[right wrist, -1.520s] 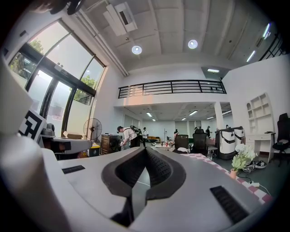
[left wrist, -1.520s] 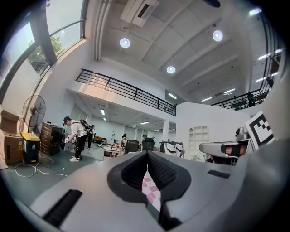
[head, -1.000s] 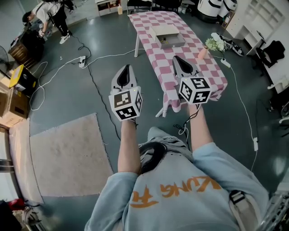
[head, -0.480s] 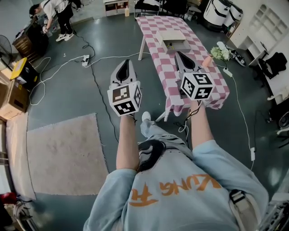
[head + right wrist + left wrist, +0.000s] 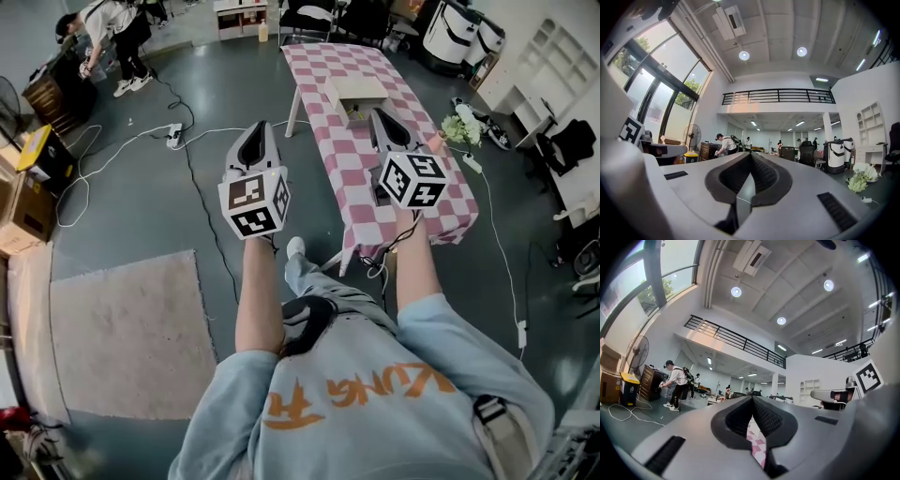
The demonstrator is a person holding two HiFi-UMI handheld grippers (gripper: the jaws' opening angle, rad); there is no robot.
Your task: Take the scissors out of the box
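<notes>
The left gripper is being held clenched and empty over the floor, just left of the counter. The right gripper, likewise clenched on nothing, is being held above the counter's middle. The box is sitting toward the counter's far end; the scissors cannot be made out.

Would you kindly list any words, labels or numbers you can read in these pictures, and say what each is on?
"UNG", likely part of "KUNG": orange print on the sweatshirt, upside down here; the rest is creased and unreadable.
Left hand-held gripper and right hand-held gripper: square marker patterns only, no words.
Nothing else is legible.
</notes>
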